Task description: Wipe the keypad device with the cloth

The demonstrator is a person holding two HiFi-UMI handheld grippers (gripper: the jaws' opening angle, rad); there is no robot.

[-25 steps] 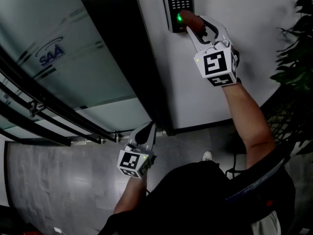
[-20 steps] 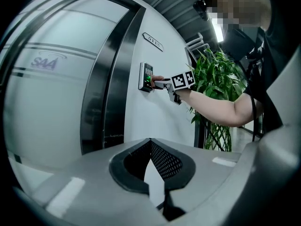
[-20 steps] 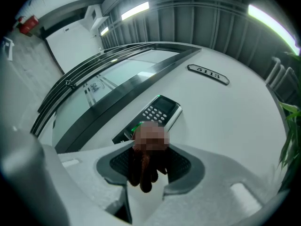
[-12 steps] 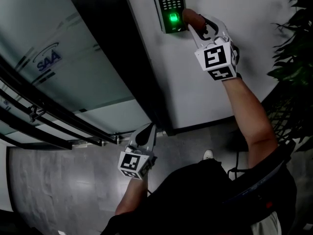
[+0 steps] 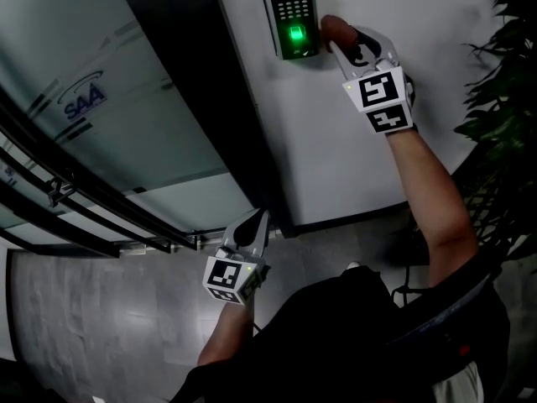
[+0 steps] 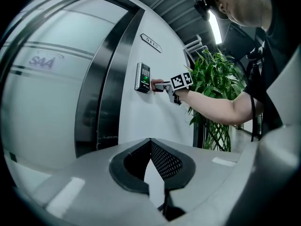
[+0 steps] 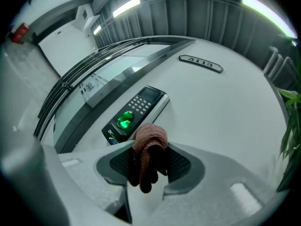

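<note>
The black keypad device (image 5: 288,8) hangs on the white wall, its fingerprint window lit green (image 5: 295,34). My right gripper (image 5: 336,37) is raised to it and shut on a brown cloth (image 5: 332,27), which sits just off the device's right edge. In the right gripper view the cloth (image 7: 149,142) bulges between the pads, with the keypad device (image 7: 137,111) just beyond it. My left gripper (image 5: 255,222) hangs low over the floor, shut on nothing. The left gripper view looks past the left gripper (image 6: 151,149) to the keypad device (image 6: 142,77) and the right gripper (image 6: 158,85).
A curved frosted glass door (image 5: 117,116) with a dark metal frame (image 5: 214,99) stands left of the device. A leafy plant (image 5: 503,74) stands at the right. A room number plate (image 7: 201,63) is on the wall above. Grey tiled floor (image 5: 109,326) lies below.
My right gripper slid the cloth rightward off the lit fingerprint window to the wall beside the device. The left gripper stayed still.
</note>
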